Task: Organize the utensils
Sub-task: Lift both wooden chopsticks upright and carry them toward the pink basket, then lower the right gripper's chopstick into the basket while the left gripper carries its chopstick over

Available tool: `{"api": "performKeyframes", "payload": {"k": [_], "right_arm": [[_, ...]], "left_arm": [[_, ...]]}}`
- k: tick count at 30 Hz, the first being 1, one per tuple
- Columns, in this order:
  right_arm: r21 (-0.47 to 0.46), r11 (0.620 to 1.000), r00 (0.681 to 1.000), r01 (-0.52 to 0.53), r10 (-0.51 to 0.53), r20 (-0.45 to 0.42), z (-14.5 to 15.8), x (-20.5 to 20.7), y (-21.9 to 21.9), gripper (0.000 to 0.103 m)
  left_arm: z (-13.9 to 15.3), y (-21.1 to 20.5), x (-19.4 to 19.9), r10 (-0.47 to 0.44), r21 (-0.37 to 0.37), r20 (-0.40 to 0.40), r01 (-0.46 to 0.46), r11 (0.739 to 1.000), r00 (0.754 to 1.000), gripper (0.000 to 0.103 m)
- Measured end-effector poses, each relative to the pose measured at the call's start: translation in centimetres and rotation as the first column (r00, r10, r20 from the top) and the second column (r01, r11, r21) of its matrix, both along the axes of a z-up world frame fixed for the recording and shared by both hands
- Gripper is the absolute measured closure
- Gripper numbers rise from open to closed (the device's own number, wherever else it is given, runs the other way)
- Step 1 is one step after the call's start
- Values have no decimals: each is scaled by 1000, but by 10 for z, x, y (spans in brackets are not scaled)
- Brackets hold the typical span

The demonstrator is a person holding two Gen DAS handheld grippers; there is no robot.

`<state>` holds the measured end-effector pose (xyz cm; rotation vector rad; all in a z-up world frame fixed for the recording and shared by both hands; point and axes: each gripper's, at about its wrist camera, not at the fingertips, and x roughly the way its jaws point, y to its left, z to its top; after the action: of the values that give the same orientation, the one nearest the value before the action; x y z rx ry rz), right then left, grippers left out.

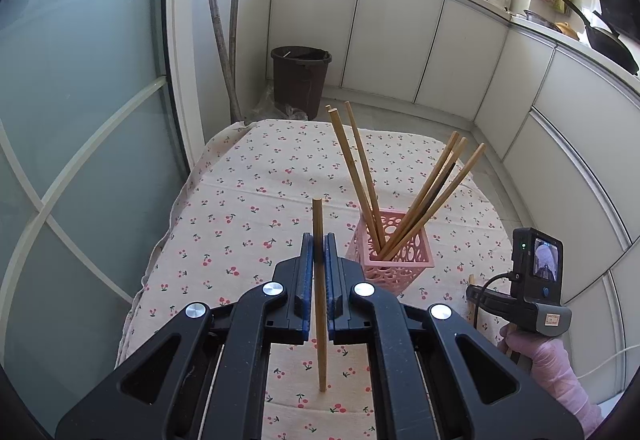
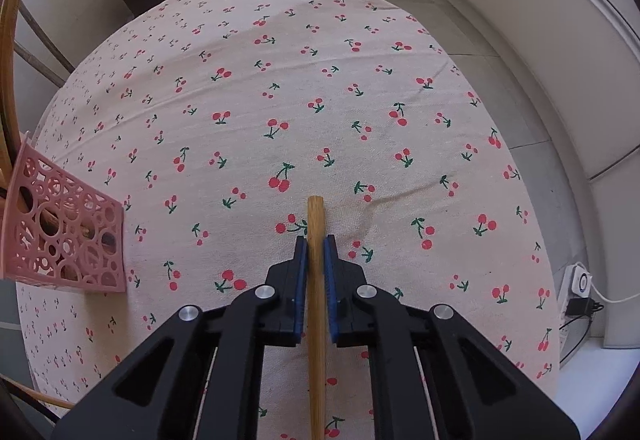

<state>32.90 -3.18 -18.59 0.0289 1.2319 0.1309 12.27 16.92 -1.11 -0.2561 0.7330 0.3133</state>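
My left gripper [image 1: 319,244] is shut on a wooden chopstick [image 1: 319,224] and holds it above the cherry-print tablecloth [image 1: 248,191]. To its right stands a pink perforated holder [image 1: 390,252] with several chopsticks [image 1: 360,167] leaning out of it. My right gripper [image 2: 316,246] is shut on another wooden chopstick [image 2: 315,215] over the cloth [image 2: 320,99]. The pink holder [image 2: 64,236] sits at the left edge of the right wrist view. The right gripper's body and camera [image 1: 536,280] show in the left wrist view, held by a pink-gloved hand [image 1: 556,372].
A dark bin [image 1: 300,79] and two poles [image 1: 224,39] stand on the floor beyond the table. White cabinets [image 1: 400,39] curve around the back and right. A glass door [image 1: 80,99] is at the left. A power strip [image 2: 576,288] lies on the floor at the right.
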Motion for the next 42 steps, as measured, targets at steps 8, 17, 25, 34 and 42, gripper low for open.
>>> {"api": "performKeyframes", "payload": {"k": [8, 17, 25, 34, 42], "right_arm": [[52, 997, 993, -48, 42, 106, 33, -21, -12, 94], [154, 984, 958, -85, 38, 285, 105, -65, -44, 94], [195, 970, 913, -147, 57, 403, 161, -104, -55, 95], [261, 946, 874, -191, 43, 485, 213, -117, -61, 95], [330, 925, 864, -189, -3, 504, 225, -111, -74, 95]], "left_arm": [[-1, 4, -4, 1, -7, 5, -1, 1000, 1000, 98], [7, 4, -10, -4, -25, 29, 5, 1000, 1000, 98], [16, 5, -15, -14, -42, 58, 16, 999, 998, 98], [-34, 46, 40, -61, -215, -176, 22, 976, 983, 97], [-137, 99, 120, 46, -234, -365, -140, 962, 930, 61]]}}
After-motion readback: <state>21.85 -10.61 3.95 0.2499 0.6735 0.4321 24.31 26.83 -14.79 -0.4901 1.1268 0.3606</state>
